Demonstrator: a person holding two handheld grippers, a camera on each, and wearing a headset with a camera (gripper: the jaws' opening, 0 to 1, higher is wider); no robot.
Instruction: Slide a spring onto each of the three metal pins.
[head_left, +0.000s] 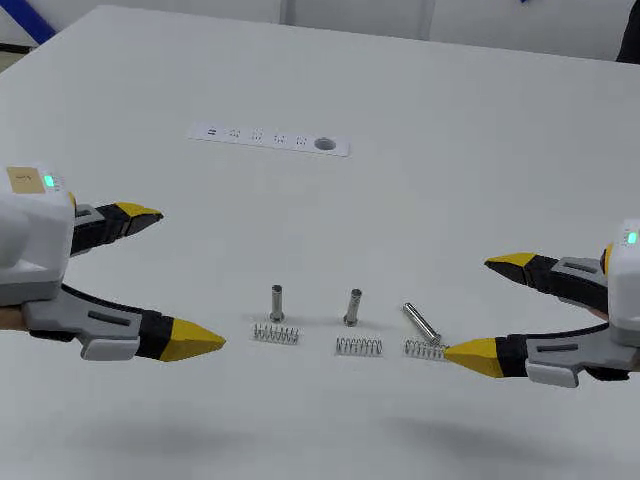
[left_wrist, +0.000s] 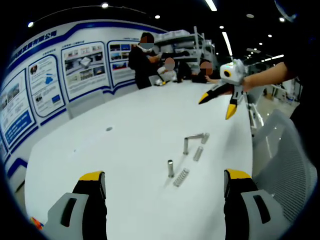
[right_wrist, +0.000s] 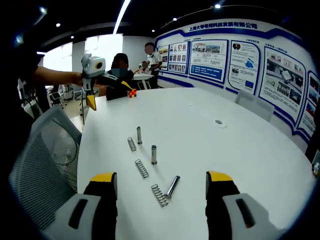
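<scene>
While hovering over the near left of the white table (head_left: 480, 150), left gripper (head_left: 191, 278) released, yellow-tipped jaws spread wide, nothing between them. Farther back and a little to its right, a white power strip (head_left: 268, 139) flat on the tabletop, well apart from the work.

Toward the near middle, a row of three metal pins, each with a spring lying loose on its near side, none threaded on. Left pin (head_left: 277, 303) upright on its head, left spring (head_left: 276, 334) on its side just in front of the base, contact unclear. Middle pin (head_left: 353, 306) upright too, middle spring (head_left: 359, 347) flat on the near side, a slight gap between the two. Right pin (head_left: 421, 323) on its side, lying slantwise, far end pointing left, near end down by the right spring (head_left: 423, 349) and seemingly meeting it.

Same row in the left gripper view, framed between that gripper's own parted jaws, upright pins nearest, fallen one farthest. In the right gripper view the order reversed: slanted pin and its spring closest, their ends together in a narrow V between the open jaws.

At the near right, right gripper (head_left: 467, 306) likewise released and empty, jaws wide, lower yellow tip right at the right end of the right spring; contact there impossible to judge.
</scene>
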